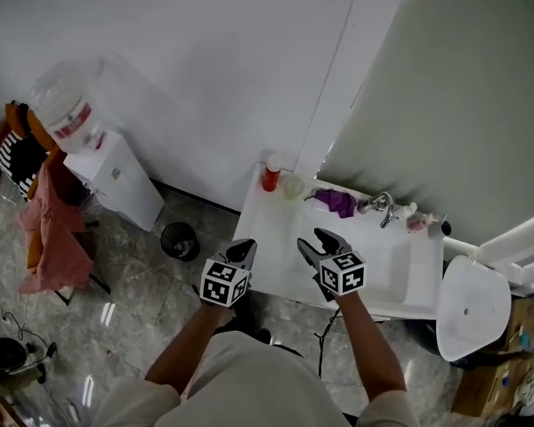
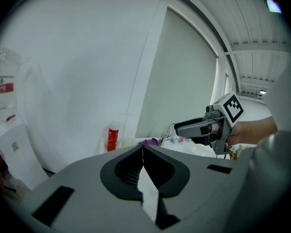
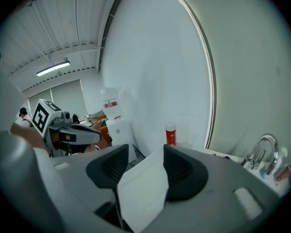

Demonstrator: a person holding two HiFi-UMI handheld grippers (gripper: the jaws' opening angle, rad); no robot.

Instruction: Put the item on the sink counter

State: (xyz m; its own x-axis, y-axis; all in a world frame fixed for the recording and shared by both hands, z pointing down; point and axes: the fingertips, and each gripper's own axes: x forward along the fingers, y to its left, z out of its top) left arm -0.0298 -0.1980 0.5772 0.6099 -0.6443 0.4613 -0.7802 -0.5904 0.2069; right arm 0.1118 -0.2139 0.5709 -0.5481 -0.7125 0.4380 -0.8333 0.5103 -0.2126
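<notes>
Both grippers hover over the near part of the white sink counter (image 1: pixel 276 238). My left gripper (image 1: pixel 243 251) (image 2: pixel 143 147) is shut, its tips meeting with nothing between them. My right gripper (image 1: pixel 319 244) (image 3: pixel 146 149) has its jaws apart and holds nothing; only the white counter shows through the gap. Each gripper shows in the other's view: the right gripper (image 2: pixel 178 127) and the left gripper (image 3: pixel 94 136). A red bottle (image 1: pixel 270 176) (image 2: pixel 112 137) (image 3: pixel 170 135) stands at the counter's far left corner, beside a pale cup (image 1: pixel 293 186). A purple cloth (image 1: pixel 338 202) (image 2: pixel 148 142) lies by the faucet (image 1: pixel 383 207) (image 3: pixel 262 152).
Small bottles (image 1: pixel 416 221) stand right of the faucet. A water dispenser (image 1: pixel 98 149) stands against the wall at left, with a dark bin (image 1: pixel 179 238) between it and the counter. A white round-fronted fixture (image 1: pixel 467 305) sits right of the counter. Pink cloth hangs over a chair (image 1: pixel 49 229).
</notes>
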